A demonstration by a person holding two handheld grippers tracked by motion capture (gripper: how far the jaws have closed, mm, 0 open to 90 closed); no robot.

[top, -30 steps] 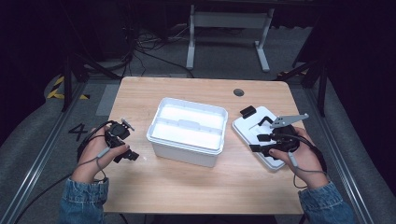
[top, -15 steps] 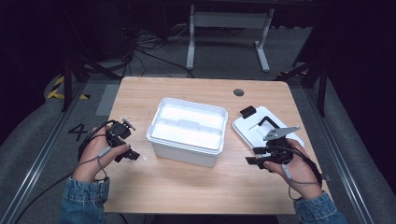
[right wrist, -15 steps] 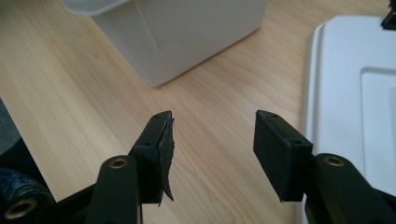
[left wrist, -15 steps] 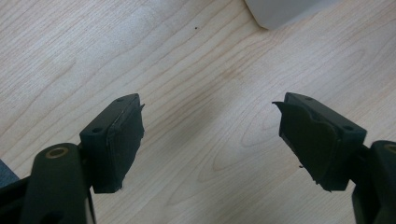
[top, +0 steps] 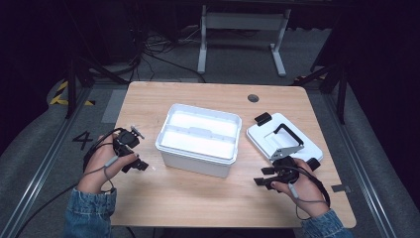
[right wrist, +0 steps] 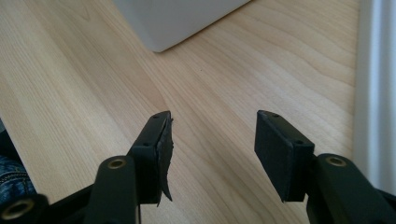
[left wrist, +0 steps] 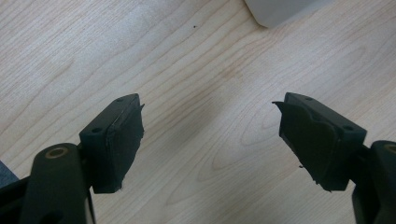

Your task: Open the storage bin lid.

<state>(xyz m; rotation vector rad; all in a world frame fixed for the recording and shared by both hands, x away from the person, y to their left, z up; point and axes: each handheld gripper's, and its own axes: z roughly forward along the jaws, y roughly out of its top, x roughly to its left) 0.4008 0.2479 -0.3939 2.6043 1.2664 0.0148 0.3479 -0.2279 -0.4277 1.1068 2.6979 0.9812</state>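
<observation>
In the high view, a wooden desk (top: 198, 198) filled the middle of the frame, with a white bin (top: 199, 138) standing open at its centre and a white lid (top: 307, 144) lying flat just right of it, a black handle on its top and a black clip at its upper-left corner. The left gripper (top: 140, 165) sat at the lower left of the desk, held in a hand (top: 101, 168) coming up from the bottom edge, near the bin's left wall but apart from it. The right gripper (top: 262, 176) sat at the lower right, in the other hand (top: 297, 186), just below the lid's near edge. A small dark round spot (top: 253, 98) marked the desk near its far edge. In the left gripper view, the jaws stood released, wide apart with bare desk (left wrist: 196, 93) between them, and a corner of the bin (left wrist: 280, 9) showed at the top right. In the right gripper view, the jaws were likewise released and gripped nothing, hovering over the desk (right wrist: 210, 93); the bin's corner (right wrist: 177, 18) lay at the top centre, and the lid's white edge (right wrist: 376, 93) ran down the right side of the frame.
</observation>
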